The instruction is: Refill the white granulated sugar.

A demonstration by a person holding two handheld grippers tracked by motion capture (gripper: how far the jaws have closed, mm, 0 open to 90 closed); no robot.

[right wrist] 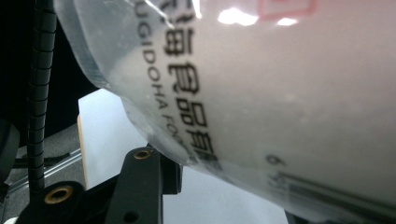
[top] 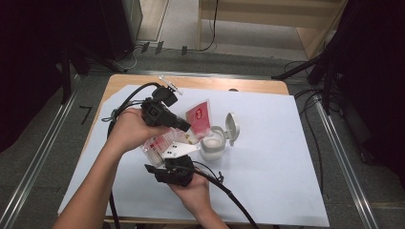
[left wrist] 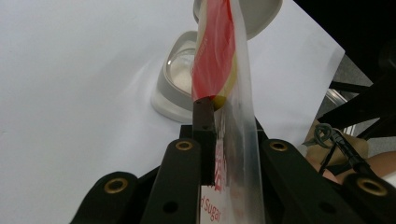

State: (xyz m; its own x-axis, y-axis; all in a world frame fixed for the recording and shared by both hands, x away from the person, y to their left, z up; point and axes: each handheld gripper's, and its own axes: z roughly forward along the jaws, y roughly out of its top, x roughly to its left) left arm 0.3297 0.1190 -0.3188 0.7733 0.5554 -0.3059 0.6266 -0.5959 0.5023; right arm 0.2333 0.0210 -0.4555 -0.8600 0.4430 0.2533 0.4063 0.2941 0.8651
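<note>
Nearest the person, the right tongs (top: 168, 164) come up from below and cradle the fat lower end of the bag (top: 165, 143), their jaws partly closed around its bulk. That looks like a support grip, taking the weight so the far end can be steered. In the right gripper view the clear film (right wrist: 261, 93) bulges close to the lens, white grains packed inside. Black print runs along it: Chinese characters, then Latin letters I read as "UGIDOHA FOO…", cut off by the curve.

Further out, the left tongs (top: 184, 125) are clamped tight on the bag's upper part, pinching it flat; the left gripper view shows the thin film (left wrist: 236, 140) squeezed between the jaws, with "Sugar" in red at the bottom. The red-printed top (top: 198, 117) leans out toward the jar (top: 212, 144), which suggests the bag is being tilted to pour.

The jar stands just beyond on the white sheet (top: 267, 157) covering the surface, its hinged lid (top: 231, 125) thrown back so the mouth is free. White contents already lie inside. A small white clip (top: 170, 86) rests at the far edge.
</note>
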